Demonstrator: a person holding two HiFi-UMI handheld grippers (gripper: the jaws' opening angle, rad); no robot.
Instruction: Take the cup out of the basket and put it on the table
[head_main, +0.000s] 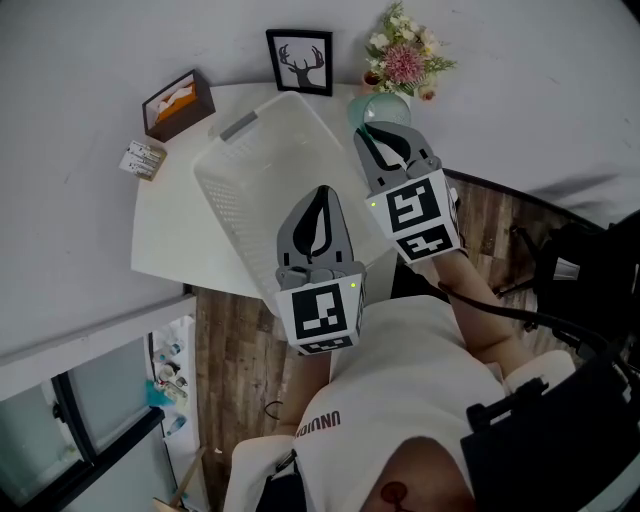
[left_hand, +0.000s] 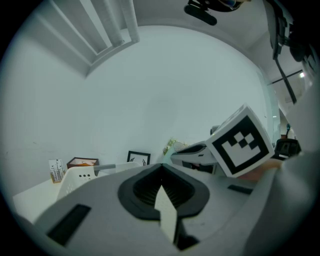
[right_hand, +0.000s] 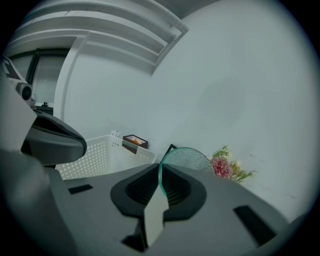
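Note:
A pale green glass cup (head_main: 380, 108) is outside the white basket (head_main: 232, 190), just to its right and in front of the flowers. My right gripper (head_main: 386, 132) is shut on the cup's rim; in the right gripper view the cup (right_hand: 189, 159) stands out past the closed jaws of that gripper (right_hand: 160, 174). Whether the cup rests on the white table (head_main: 165, 235) I cannot tell. My left gripper (head_main: 322, 197) hangs over the basket's near right corner, shut and holding nothing; in its own view the left gripper (left_hand: 161, 176) shows nothing between its jaws.
At the back of the table stand a framed deer picture (head_main: 299, 61), a brown tissue box (head_main: 178, 103) and a vase of flowers (head_main: 405, 55). A small card box (head_main: 143, 159) lies at the left edge. Wooden floor shows beyond the table's near edge.

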